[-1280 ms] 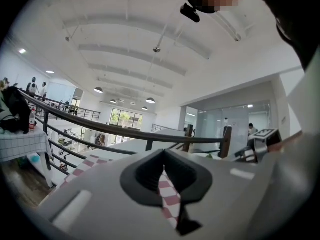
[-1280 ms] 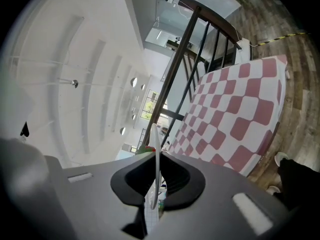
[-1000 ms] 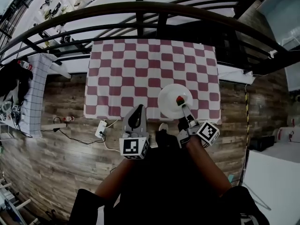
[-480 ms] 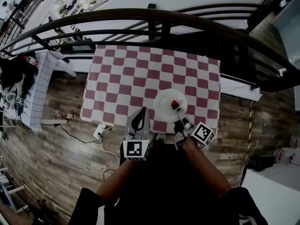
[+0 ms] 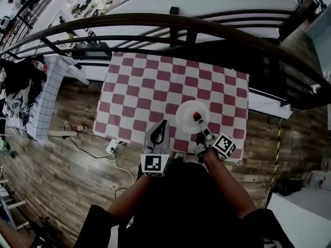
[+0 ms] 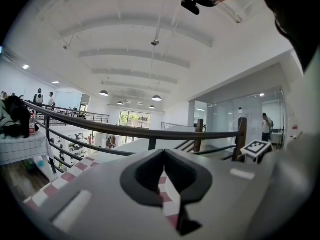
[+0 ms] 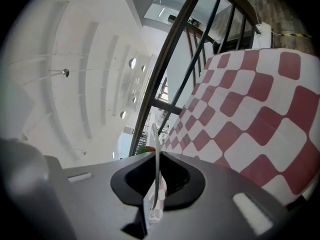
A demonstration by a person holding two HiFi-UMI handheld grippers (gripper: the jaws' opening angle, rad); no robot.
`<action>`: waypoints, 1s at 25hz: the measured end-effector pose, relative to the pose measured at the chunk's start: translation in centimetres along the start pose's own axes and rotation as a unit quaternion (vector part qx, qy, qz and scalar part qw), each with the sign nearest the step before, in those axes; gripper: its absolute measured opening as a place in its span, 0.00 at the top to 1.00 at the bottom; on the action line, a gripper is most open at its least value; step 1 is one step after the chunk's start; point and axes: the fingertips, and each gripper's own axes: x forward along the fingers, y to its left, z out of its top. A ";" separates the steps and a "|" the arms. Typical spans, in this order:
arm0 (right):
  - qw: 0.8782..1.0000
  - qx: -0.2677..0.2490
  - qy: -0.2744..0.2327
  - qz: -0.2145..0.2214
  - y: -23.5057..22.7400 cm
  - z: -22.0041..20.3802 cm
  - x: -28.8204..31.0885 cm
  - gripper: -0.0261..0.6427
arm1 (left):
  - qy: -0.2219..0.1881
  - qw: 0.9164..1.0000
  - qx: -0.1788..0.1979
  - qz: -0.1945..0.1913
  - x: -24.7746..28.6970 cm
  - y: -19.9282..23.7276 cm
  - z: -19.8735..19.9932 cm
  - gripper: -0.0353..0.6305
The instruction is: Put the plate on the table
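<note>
**Right tool (image 5: 199, 122) grips the plate (image 5: 189, 117) over the near right of the tabletop (image 5: 155, 87)**

Nearest the person, the right tool's jaws are clamped on the near rim of the white plate. The right gripper view shows that rim as a thin edge pinched between them (image 7: 156, 184). Holding it by the rim keeps the plate about level, which probably keeps the small red thing (image 5: 196, 116) on it from sliding. The plate hangs over the red-and-white checked cloth. Whether it already touches the cloth I cannot tell, so I judge the setting-down not yet done.

Left tool (image 5: 161, 128) hovers at the tabletop's near edge, well left of the plate. Its jaws are together with nothing between them, so it seems merely kept out of the way.

The cloth around the plate is bare and nothing blocks the way down. To the left, a power strip (image 5: 113, 148) with its cable lies on the wooden floor. Farther off, a dark railing (image 5: 155, 22) curves past the tabletop's far side.
</note>
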 end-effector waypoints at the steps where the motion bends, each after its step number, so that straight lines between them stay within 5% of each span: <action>1: 1.000 -0.003 0.004 0.000 -0.4 -0.2 0.5 0.93 | 0.002 1.000 -0.004 0.002 -0.1 0.5 -0.1 0.93; 14: 0.999 0.006 0.027 -0.046 -7.4 -2.6 6.2 0.93 | 0.025 0.999 -0.014 0.025 -0.3 4.8 -1.8 0.93; 25: 0.997 0.007 0.049 -0.061 -11.2 -4.3 8.6 0.93 | 0.054 0.998 -0.024 -0.013 0.0 3.6 -3.2 0.93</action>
